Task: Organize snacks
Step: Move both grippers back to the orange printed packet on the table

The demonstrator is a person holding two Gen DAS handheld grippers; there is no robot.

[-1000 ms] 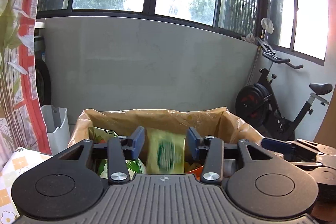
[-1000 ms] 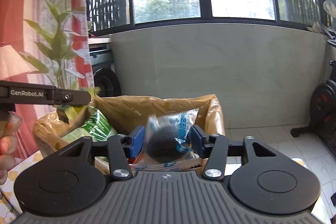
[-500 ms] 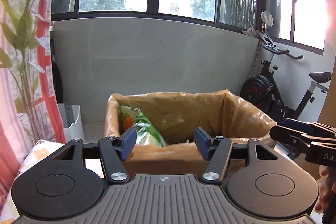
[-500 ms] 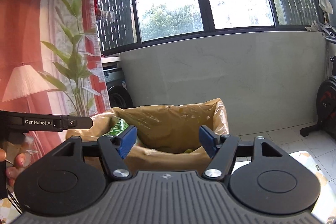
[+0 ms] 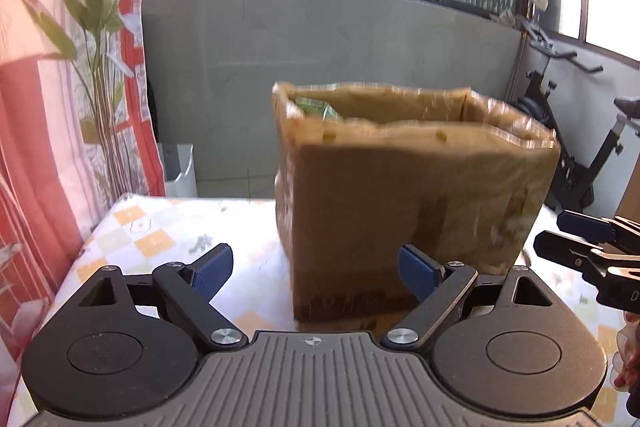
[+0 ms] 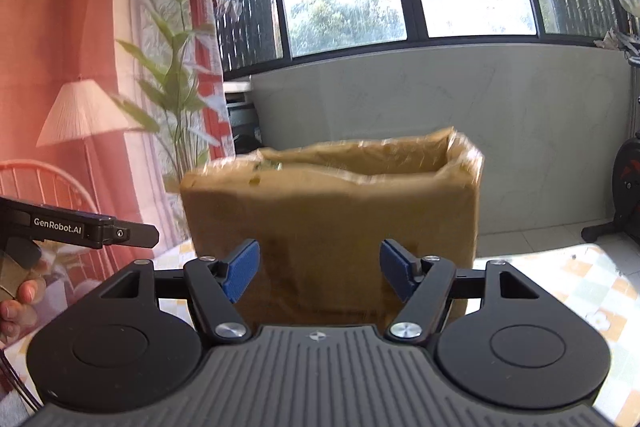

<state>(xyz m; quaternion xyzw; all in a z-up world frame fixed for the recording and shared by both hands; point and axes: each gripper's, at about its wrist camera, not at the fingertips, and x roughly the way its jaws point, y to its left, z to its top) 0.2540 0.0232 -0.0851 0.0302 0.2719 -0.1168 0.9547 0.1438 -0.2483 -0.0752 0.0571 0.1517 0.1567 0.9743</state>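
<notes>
Left wrist view: the left gripper (image 5: 314,269) has its blue-padded fingers (image 5: 210,271) spread wide with nothing between them, hovering low over the counter (image 5: 152,235) with its checked cloth. Ahead stands the box (image 5: 400,195), a brown carton lined with a clear bag, blurred by motion so its edges smear. Only a sliver of a green snack packet (image 5: 320,109) shows above the near wall at the box's back left corner; the rest of the contents are hidden behind the cardboard. At the right edge the right gripper (image 5: 592,251) pokes in, cut off by the frame, beside the box.

Right wrist view: the right gripper (image 6: 320,269) also has its fingers (image 6: 242,269) spread and empty, pointing at the box (image 6: 332,223), which fills the middle and hides its inside; a greenish fleck at the rim is too blurred to name. The left gripper (image 6: 124,235) enters from the left edge, held by a hand (image 6: 18,301) only partly in frame. A bike (image 5: 576,147) stands behind, right of the box.
</notes>
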